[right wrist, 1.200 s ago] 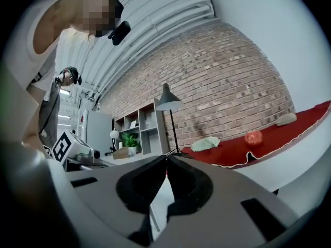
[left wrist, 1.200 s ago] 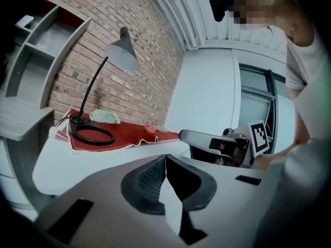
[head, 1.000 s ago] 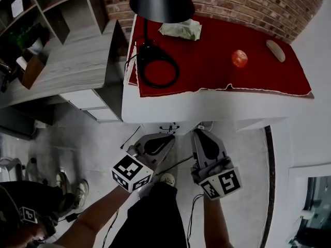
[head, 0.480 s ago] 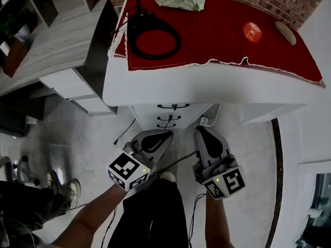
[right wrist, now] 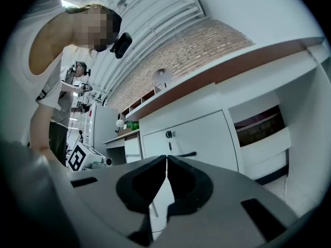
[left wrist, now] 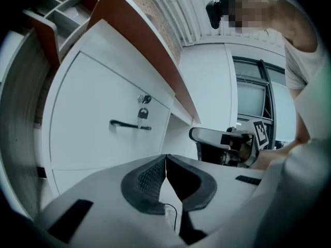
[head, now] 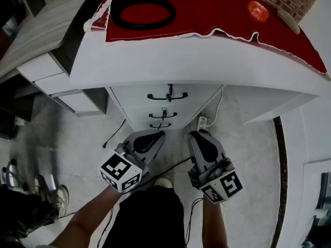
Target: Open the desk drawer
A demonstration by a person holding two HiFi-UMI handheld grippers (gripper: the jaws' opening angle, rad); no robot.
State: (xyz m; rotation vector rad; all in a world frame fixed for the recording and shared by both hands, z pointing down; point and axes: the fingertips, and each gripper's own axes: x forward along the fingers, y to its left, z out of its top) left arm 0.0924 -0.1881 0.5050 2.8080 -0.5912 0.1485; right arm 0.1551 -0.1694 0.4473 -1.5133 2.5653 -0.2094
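Note:
The white desk (head: 196,61) has a stack of three shut drawers under its edge, each with a black handle. The top drawer (head: 139,96) bears a handle (head: 167,95) and a lock with a key hanging from it (left wrist: 143,101). My left gripper (head: 156,135) hovers in front of the drawers, shut and empty, a short way from the handle (left wrist: 130,125). Beside it my right gripper (head: 197,136) is also shut and empty, and it points level at the same drawer front (right wrist: 196,138). Neither gripper touches the desk.
A red cloth (head: 207,14) covers the desk top, with a coiled black cable (head: 142,9) and a small orange object (head: 257,10) on it. A grey wooden desk with white drawers (head: 51,76) stands at the left. Cables (head: 116,133) trail across the floor.
Both grippers have sunk together, still shut. The view has dropped with them, so the drawer fronts under the desk edge now show in full.

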